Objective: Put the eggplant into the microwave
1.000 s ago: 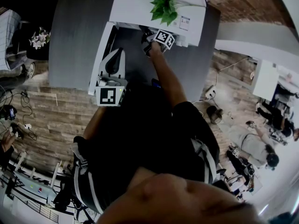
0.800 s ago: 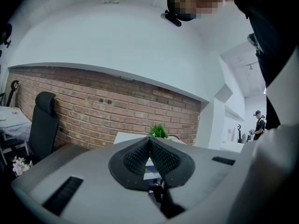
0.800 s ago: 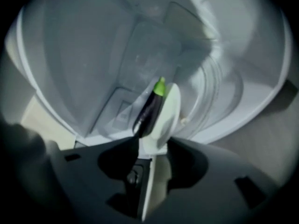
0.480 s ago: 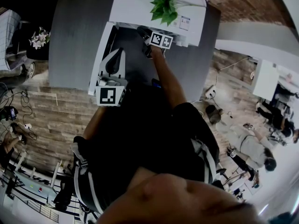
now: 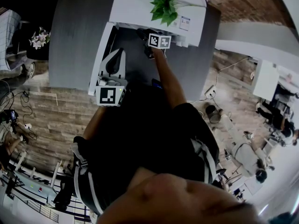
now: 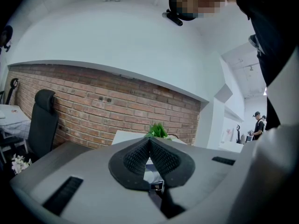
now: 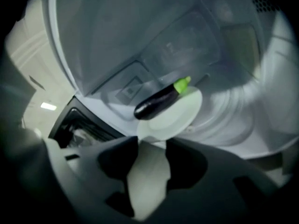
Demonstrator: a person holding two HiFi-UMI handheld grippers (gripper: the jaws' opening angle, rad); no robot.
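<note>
**A:** Right gripper [image 7: 149, 142], finger state?

**B:** Fingers [image 7: 187, 164] spread wide and opening further. A pale gap shows between them. They are not pinching the eggplant.

**A:** Where is the eggplant [image 7: 156, 104]?

**B:** Just beyond the fingertips and a little to their left, inside the microwave [image 5: 131, 8]. It lies on a white plate [image 7: 180, 118] across the plate's far edge. The dark body points toward the left finger side and the green stem end points away to the right. It is clear of both pads.

**A:** And the plate, relative to the fingers?

**B:** Its near rim comes right up to the fingertips and seems to run into the gap between them. I cannot tell whether a pad touches it. The rest of the plate sits ahead of the tips, on the microwave floor.

**A:** Left gripper [image 6: 149, 140]?

**B:** Fingers [image 6: 131, 160] pressed together, tips meeting, nothing between them. Well beyond the tips are a green plant [image 6: 158, 130] on the white microwave top, and a brick wall [image 6: 117, 104] behind that. An office chair [image 6: 42, 122] stands far off on the left finger side.

**A:** Anything to add from the head view?

**B:** The right arm reaches into the microwave opening. The left gripper is outside, just beside the open door [image 5: 99, 59].
</note>
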